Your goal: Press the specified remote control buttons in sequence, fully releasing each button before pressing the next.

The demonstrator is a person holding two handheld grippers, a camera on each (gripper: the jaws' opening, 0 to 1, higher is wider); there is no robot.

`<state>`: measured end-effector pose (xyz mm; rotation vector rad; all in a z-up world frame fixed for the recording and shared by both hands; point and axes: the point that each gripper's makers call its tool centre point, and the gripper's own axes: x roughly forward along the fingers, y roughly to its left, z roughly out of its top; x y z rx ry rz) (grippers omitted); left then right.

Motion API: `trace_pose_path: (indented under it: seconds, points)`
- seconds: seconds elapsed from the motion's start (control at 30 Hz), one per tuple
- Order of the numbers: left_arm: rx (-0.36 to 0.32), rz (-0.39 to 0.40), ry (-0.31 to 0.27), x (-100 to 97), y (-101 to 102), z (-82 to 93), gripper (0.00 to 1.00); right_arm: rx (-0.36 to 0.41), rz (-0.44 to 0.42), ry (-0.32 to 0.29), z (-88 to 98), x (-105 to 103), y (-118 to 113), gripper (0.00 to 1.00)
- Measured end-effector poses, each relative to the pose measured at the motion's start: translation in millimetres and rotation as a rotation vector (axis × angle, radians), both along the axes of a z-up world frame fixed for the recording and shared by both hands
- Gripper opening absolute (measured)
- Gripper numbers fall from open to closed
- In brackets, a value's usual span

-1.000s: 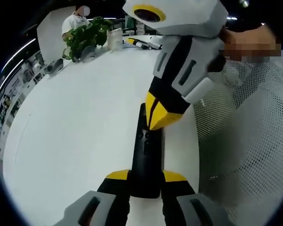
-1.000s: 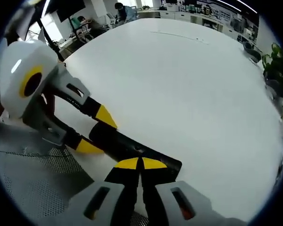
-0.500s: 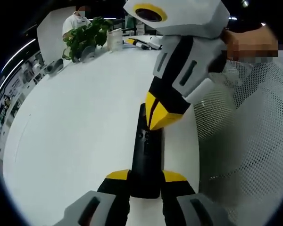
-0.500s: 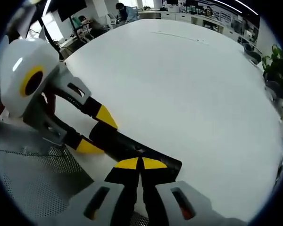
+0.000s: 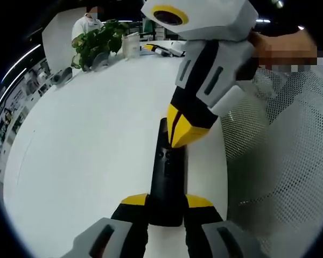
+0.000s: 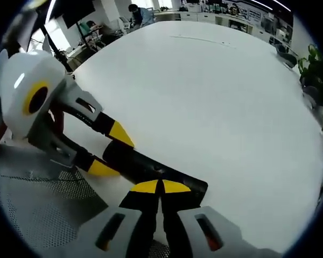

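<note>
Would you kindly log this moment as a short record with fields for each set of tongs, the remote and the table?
left tongs: closed around the near end of the remote, one jaw on each side
right tongs: shut, yellow tips together, pressing down on the remote's top face
remote: black, slim, lying flat
table: white, remote near its edge
background: potted plant at the far side of the table

Bright, even light (edges fisheye-warped)
</note>
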<state>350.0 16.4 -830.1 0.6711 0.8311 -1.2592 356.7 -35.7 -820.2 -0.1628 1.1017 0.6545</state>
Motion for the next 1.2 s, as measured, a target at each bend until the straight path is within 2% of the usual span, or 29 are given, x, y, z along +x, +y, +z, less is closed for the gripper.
trace_pose_path:
  seconds: [0.43,0.93,1.2]
  points:
    - [-0.002,0.000,-0.001,0.5,-0.1,-0.1,0.24,-0.006,-0.002,0.026,-0.7,-3.0,-4.3,0.00]
    - [-0.002,0.001,0.000,0.2,-0.4,-0.4,0.25,-0.045,0.024,0.016,-3.3,-4.5,-4.4,0.00]
    - [0.000,0.000,-0.001,-0.1,-0.4,0.0,0.25,-0.034,0.010,0.026,-3.1,-4.3,-4.7,0.00]
